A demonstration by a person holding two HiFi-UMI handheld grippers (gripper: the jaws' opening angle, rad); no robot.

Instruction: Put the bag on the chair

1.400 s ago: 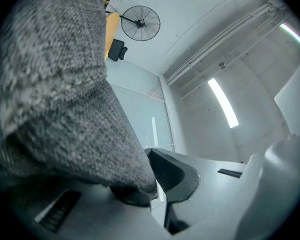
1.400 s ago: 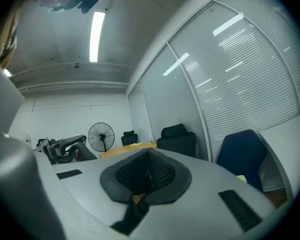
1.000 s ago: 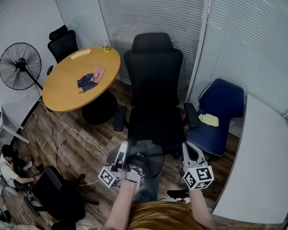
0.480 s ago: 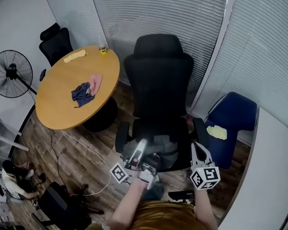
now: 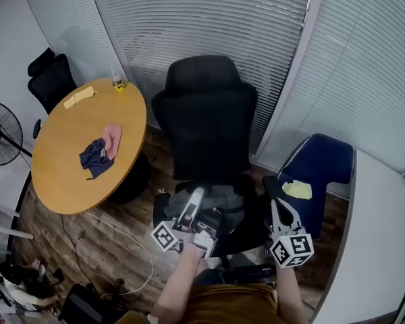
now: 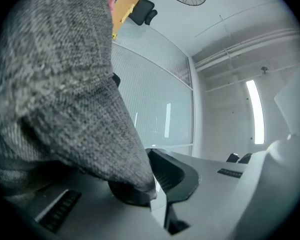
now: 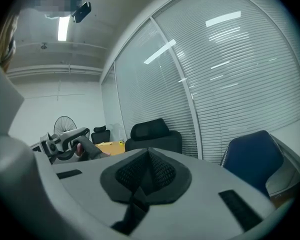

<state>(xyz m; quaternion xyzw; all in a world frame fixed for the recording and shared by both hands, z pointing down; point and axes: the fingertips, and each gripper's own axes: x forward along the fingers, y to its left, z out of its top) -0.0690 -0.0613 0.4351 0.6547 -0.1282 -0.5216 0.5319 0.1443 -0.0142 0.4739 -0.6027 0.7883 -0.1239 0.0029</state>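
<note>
I am clenching my left gripper [image 5: 195, 200] [image 6: 152, 184] on a fold of the grey knit bag [image 5: 214, 201] [image 6: 65, 99], holding it low over the near part of the black chair [image 5: 206, 127] seat. It seems to be touching the seat, though the head view is too dim to be sure. My right gripper [image 5: 278, 206] [image 7: 147, 169] is hovering just right of that seat, jaws pressed together on nothing, with the blue chair [image 5: 320, 171] standing farther right.

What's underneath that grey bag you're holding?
The seat of the black office chair shows around the grey bag, which the left gripper grips. The seat patch directly beneath it is covered.
</note>
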